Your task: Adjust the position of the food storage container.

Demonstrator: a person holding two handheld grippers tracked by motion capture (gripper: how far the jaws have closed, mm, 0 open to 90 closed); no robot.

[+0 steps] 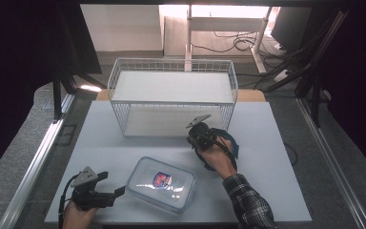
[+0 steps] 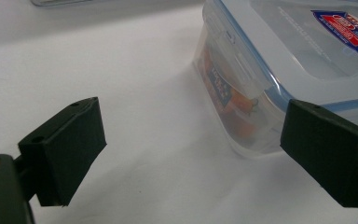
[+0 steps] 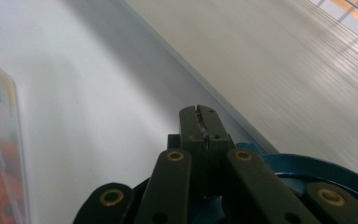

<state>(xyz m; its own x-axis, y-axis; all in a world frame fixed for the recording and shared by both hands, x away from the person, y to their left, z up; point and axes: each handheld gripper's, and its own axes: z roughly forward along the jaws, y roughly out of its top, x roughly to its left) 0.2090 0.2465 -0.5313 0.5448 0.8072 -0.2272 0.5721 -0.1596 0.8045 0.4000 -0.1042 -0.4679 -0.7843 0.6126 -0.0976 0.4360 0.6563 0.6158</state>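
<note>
Container (image 2: 279,70) | just beside left gripper (image 2: 191,140), jaws released | right gripper (image 3: 200,122) clenched, empty

- Strong daylight comes from the far end of the room and burns out the floor beyond the wire basket (image 1: 172,88) to near white.
- Both sides of the high view sink into near black.
- The white table (image 1: 276,157) is evenly lit; the clear food container (image 1: 160,183) shows soft glare on its lid.
- In the left gripper view, the jaws are soft with closeness, casting faint shadows.
- The right gripper view is streaked with motion blur.
</note>
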